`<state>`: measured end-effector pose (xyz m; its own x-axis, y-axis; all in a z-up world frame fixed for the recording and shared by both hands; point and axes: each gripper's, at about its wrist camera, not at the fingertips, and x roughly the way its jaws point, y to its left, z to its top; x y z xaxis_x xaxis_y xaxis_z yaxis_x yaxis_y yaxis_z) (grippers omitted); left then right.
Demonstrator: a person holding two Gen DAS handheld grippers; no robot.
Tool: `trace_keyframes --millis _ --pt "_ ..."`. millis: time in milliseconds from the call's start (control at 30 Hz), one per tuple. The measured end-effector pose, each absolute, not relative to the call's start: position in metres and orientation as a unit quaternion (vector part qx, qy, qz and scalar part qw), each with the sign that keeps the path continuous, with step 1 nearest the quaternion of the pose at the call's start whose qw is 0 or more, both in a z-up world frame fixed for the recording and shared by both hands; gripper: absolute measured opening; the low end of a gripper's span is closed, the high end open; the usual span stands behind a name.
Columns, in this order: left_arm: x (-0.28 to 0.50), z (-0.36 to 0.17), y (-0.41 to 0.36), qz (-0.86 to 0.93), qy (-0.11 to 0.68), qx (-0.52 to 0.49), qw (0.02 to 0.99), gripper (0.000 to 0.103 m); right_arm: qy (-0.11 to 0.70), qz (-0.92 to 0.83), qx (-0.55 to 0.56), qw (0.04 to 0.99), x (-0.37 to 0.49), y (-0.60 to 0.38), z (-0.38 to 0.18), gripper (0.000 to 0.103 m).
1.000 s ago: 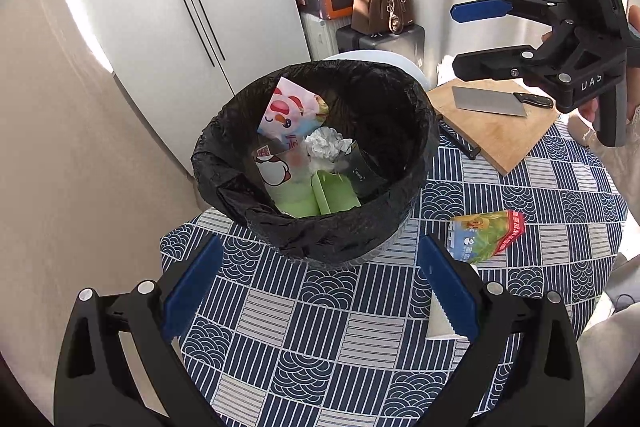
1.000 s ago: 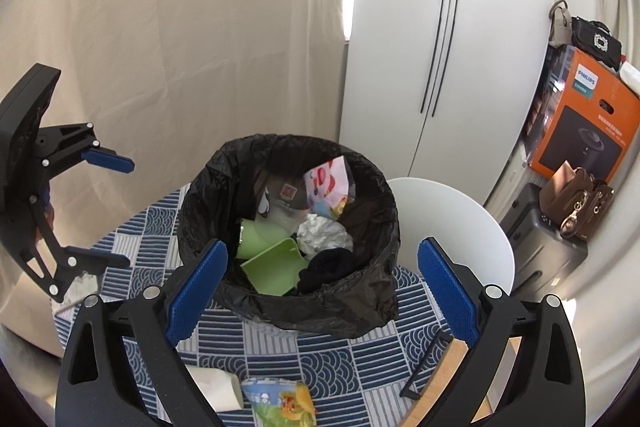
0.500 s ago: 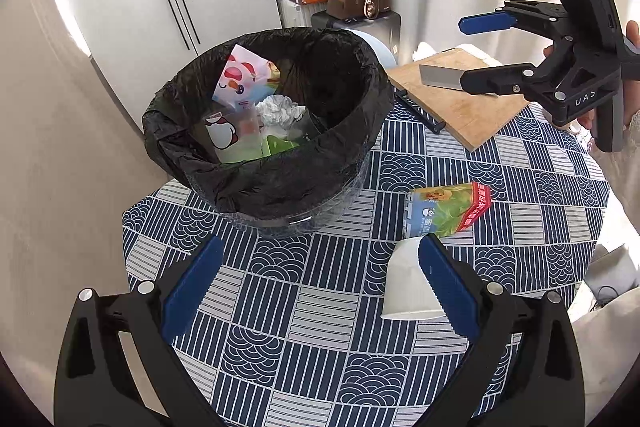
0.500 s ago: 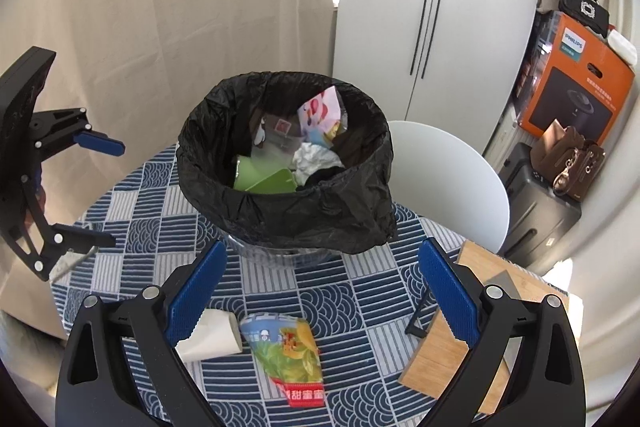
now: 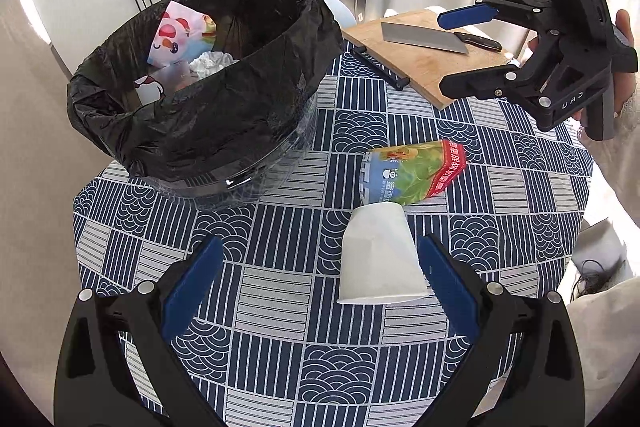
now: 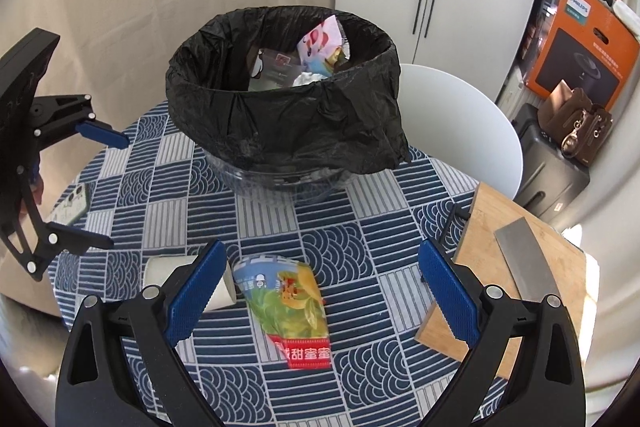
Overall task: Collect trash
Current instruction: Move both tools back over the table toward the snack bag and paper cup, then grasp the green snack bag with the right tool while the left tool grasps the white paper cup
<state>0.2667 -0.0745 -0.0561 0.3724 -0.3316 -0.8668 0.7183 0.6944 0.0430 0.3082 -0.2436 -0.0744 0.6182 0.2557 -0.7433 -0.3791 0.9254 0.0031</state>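
Both grippers are being drawn back from the bin (image 5: 200,99), jaws apart; the paper cup (image 5: 378,259) is now being framed just ahead of the left gripper (image 5: 316,279), the snack wrapper (image 6: 288,303) between the right gripper (image 6: 322,283) fingers.

left gripper (image 5: 318,277): drew back from bin (image 5: 200,99); paper cup (image 5: 378,257) came between its fingers
right gripper (image 6: 322,283): backed over snack wrapper (image 6: 290,303)

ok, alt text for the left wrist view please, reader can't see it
Open left gripper hovers over a blue patterned tablecloth, its right finger beside a tipped white paper cup touching a colorful snack wrapper. Behind sits a black-lined trash bin with trash inside; the open right gripper hangs before a cutting board with a cleaver.
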Motion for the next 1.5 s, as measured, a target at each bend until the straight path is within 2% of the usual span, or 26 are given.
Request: trace_keyframes --millis 933,1100,1133,1167,1200,1233,1300,1333,1500 --pt "0.281 -0.145 -0.135 -0.382 0.549 0.244 0.702 0.096 0.509 0.186 -0.014 0.84 0.32 -0.252 -0.19 0.092" --pt "0.287 -0.155 -0.134 -0.37 0.561 0.248 0.698 0.088 0.519 0.198 -0.008 0.831 0.321 -0.247 -0.2 0.091" --pt "0.288 -0.156 -0.133 -0.368 0.564 0.246 0.697 0.082 0.522 0.2 -0.008 0.829 0.321 -0.246 -0.202 0.089" --pt "0.289 -0.157 -0.133 -0.368 0.567 0.243 0.696 0.077 0.522 0.204 -0.007 0.828 0.321 -0.245 -0.202 0.068" --pt "0.289 -0.157 -0.132 -0.368 0.567 0.244 0.695 0.07 0.521 0.209 -0.005 0.828 0.321 -0.244 -0.202 0.059" --pt "0.289 -0.157 -0.131 -0.366 0.566 0.245 0.696 0.069 0.521 0.219 0.003 0.825 0.321 -0.243 -0.202 0.055" --pt "0.289 -0.156 -0.13 -0.364 0.566 0.249 0.696 0.069 0.517 0.221 -0.004 0.827 0.319 -0.24 -0.201 0.052" --pt "0.289 -0.156 -0.129 -0.364 0.567 0.251 0.695 0.069 0.517 0.222 -0.007 0.827 0.318 -0.239 -0.201 0.047" --pt "0.29 -0.152 -0.123 -0.36 0.566 0.255 0.697 0.069 0.513 0.22 -0.006 0.83 0.313 -0.242 -0.195 0.046"
